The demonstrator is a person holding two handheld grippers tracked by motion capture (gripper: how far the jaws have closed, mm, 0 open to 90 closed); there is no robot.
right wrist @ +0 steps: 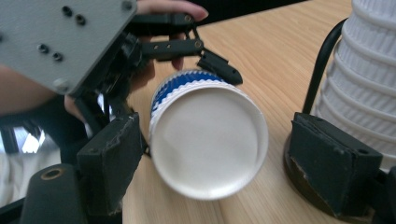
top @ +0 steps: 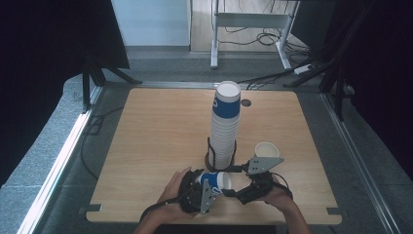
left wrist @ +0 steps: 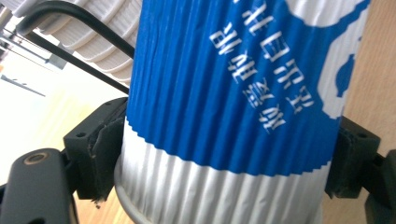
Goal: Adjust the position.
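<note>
At the lower middle of the high view, the left gripper [top: 208, 181] clamps a blue-and-white paper cup [top: 215, 179] lying on its side, pads pressing its ribbed wall, probably to steady it for a handover. White East Asian characters on the blue band are too tilted to read. Just right, the right gripper [top: 238, 187] stands apart, jaws flanking the cup's base without touching. Behind them rises the cup stack [top: 225, 127].

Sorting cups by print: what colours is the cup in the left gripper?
Blue above, white below, ribbed, with white lettering; the cup shows best in the left gripper view.
</note>
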